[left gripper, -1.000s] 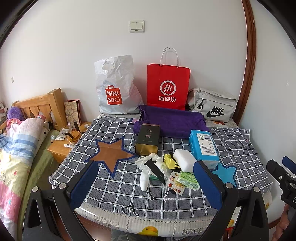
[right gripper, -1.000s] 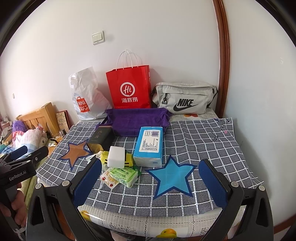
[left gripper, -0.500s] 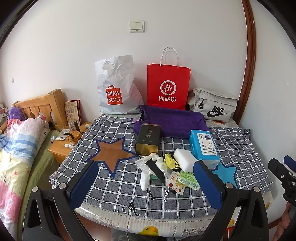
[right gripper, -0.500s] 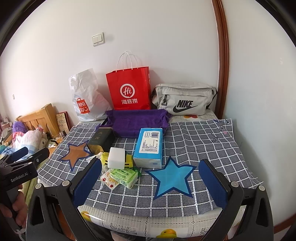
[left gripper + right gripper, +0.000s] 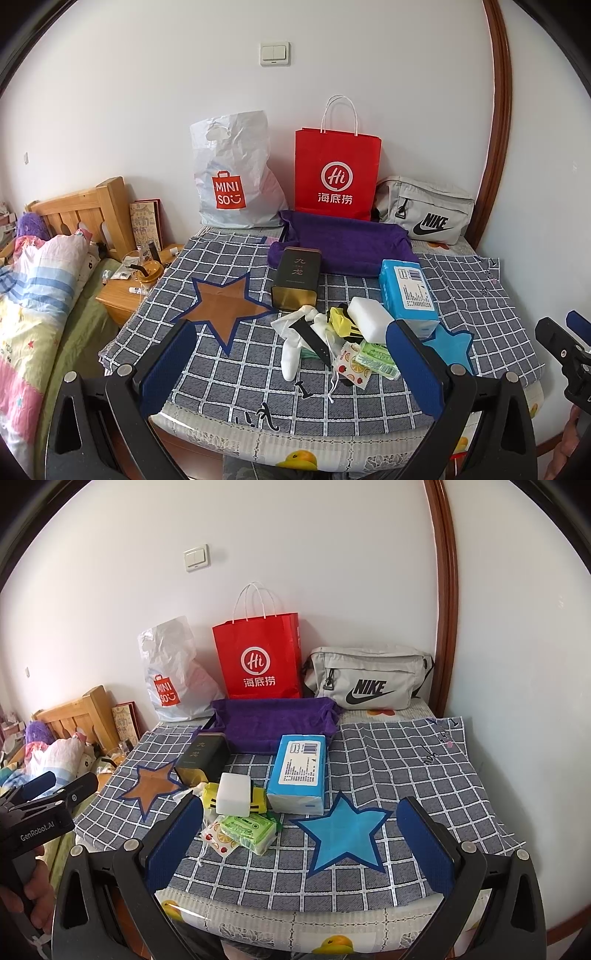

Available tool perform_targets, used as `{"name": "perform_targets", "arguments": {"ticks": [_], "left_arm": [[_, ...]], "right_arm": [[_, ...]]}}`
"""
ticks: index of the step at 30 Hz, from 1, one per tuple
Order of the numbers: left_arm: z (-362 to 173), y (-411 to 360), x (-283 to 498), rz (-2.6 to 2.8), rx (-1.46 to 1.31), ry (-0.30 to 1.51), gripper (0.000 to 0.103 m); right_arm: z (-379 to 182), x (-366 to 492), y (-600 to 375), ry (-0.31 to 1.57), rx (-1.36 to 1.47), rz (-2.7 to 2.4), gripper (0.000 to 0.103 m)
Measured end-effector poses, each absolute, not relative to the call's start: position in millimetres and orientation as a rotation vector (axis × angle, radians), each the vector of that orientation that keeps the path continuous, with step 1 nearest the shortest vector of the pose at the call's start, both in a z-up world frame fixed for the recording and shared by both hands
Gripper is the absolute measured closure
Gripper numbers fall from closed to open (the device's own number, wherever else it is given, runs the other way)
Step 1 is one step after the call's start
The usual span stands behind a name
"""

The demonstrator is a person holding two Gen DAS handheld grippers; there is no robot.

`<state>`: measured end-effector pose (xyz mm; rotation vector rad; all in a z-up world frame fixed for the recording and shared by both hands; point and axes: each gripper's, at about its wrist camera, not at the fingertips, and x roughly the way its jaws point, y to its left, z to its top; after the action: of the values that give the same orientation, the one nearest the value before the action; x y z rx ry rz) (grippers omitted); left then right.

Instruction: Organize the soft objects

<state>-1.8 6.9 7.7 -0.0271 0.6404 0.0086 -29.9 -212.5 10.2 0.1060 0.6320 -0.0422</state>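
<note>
Bright even daylight, soft shadows, sharp focus, fisheye bending, dark corners

I see a grey cloth (image 5: 399,760) with a white grid pattern, carrying a brown star (image 5: 225,306) and a blue star (image 5: 343,830), both outlined in dark blue. At twelve o'clock a red paper bag (image 5: 258,657) shows a white logo, with a white plastic bag (image 5: 236,173) bearing an orange label at eleven and a pale grey pouch (image 5: 369,677) with a black logo at one. A purple towel (image 5: 273,720) lies before them. My jaws carry blue pads (image 5: 424,845) on black frames.
</note>
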Motion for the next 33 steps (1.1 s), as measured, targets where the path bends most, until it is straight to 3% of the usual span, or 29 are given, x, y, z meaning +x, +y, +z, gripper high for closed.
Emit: {"name": "perform_targets", "arguments": {"ticks": [9, 22, 33], "left_arm": [[-16.0, 11.5, 13.3, 0.012, -0.006, 0.687, 0.0], [-80.9, 25.9, 58.5, 0.067, 0.067, 0.776, 0.004], [-106.6, -26.8, 95.2, -0.028, 0.15, 0.849, 0.004]], "right_arm": [[-2.0, -23.4, -210.6, 0.649, 0.109, -0.014, 0.0], [-81.7, 24.9, -196.5, 0.772, 0.092, 0.069, 0.0], [-133.2, 47.8, -230.2, 0.875, 0.101, -0.033, 0.0]]}}
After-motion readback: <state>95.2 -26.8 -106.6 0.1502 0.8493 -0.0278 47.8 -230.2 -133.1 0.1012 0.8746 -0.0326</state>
